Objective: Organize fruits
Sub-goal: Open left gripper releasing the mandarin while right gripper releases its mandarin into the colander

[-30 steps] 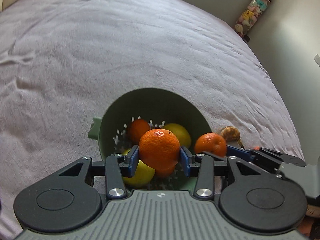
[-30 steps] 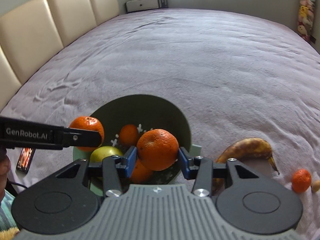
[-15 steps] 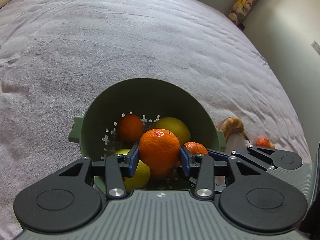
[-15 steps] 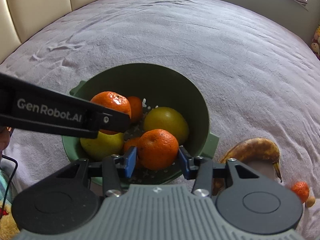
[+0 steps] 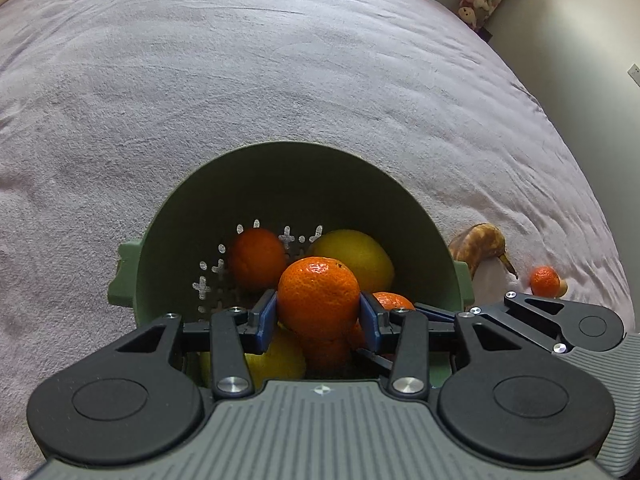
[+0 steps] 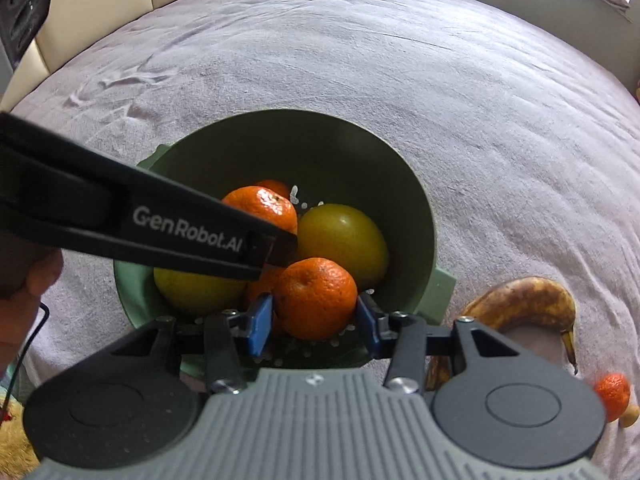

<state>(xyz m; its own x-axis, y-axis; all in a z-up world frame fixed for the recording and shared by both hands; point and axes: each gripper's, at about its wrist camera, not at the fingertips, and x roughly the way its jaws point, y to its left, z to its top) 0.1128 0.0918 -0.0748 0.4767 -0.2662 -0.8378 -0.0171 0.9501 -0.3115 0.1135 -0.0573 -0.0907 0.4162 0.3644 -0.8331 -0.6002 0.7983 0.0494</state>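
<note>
Both grippers had sunk into the green colander (image 5: pixel 168 248), left gripper (image 5: pixel 319 317) and right gripper (image 6: pixel 315 320) each clamping a tangerine between blue pads.

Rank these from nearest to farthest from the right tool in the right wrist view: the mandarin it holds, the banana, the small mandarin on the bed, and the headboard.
1. The held mandarin, between the right tool's pads, over the green colander.
2. The banana, just right of the colander.
3. The small mandarin, further right, beyond the banana's tip.
4. The headboard, far upper left.
</note>
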